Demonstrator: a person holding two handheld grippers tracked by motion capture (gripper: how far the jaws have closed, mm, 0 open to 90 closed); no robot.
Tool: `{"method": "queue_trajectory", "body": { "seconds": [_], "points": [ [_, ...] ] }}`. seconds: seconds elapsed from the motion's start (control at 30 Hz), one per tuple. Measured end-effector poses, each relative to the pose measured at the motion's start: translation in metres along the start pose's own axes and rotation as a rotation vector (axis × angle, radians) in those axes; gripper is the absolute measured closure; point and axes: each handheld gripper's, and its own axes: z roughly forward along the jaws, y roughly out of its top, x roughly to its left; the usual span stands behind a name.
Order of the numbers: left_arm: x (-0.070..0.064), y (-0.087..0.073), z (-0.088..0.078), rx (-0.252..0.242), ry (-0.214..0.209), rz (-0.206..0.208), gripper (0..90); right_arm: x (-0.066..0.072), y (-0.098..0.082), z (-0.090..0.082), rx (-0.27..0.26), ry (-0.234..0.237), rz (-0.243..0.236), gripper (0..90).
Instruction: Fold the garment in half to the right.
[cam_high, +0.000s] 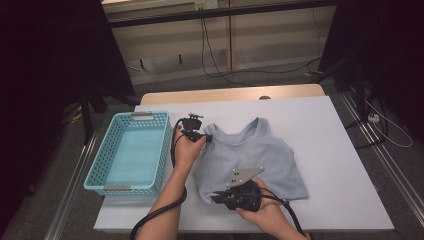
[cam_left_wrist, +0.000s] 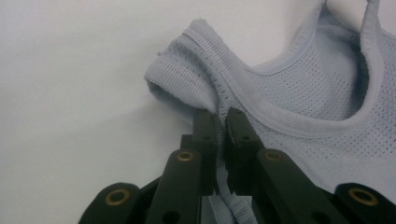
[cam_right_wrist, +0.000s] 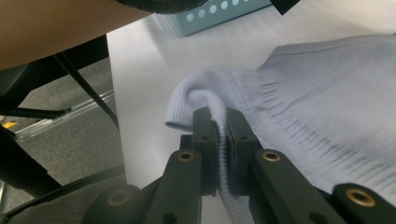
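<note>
A pale blue knitted tank top (cam_high: 255, 157) lies on the white table (cam_high: 330, 135), neckline toward the far side. My left gripper (cam_high: 206, 138) is at its left shoulder strap (cam_left_wrist: 187, 77), and its jaws are shut on the ribbed strap edge. My right gripper (cam_high: 214, 197) is at the near left corner of the hem, shut on the ribbed hem (cam_right_wrist: 205, 91), which bunches up between the jaws. The tank top's mesh body (cam_left_wrist: 322, 88) fills the right of the left gripper view.
A light blue plastic basket (cam_high: 131, 152) stands on the table to the left of the tank top, beside my left forearm. The table's near edge and left edge (cam_right_wrist: 114, 88) lie close to my right gripper. Cables run over the floor beyond the table.
</note>
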Motion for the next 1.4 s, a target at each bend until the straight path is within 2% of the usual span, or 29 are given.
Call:
{"method": "queue_trajectory", "body": {
  "seconds": [0.27, 0.5, 1.17, 1.4],
  "points": [
    [0.012, -0.004, -0.011, 0.002, 0.0, -0.04, 84.2, 0.002, 0.003, 0.007, -0.003, 0.015, -0.01, 85.5],
    [0.015, -0.004, -0.018, 0.009, 0.014, -0.036, 84.2, 0.005, 0.008, 0.01, -0.012, 0.015, -0.026, 85.5],
    [0.017, 0.003, -0.033, 0.024, 0.036, -0.031, 84.2, 0.008, 0.013, 0.013, -0.033, 0.024, -0.029, 85.5],
    [0.023, 0.002, -0.041, 0.022, 0.036, -0.05, 84.2, 0.009, 0.016, 0.015, -0.042, 0.037, -0.036, 85.5]
  ]
}}
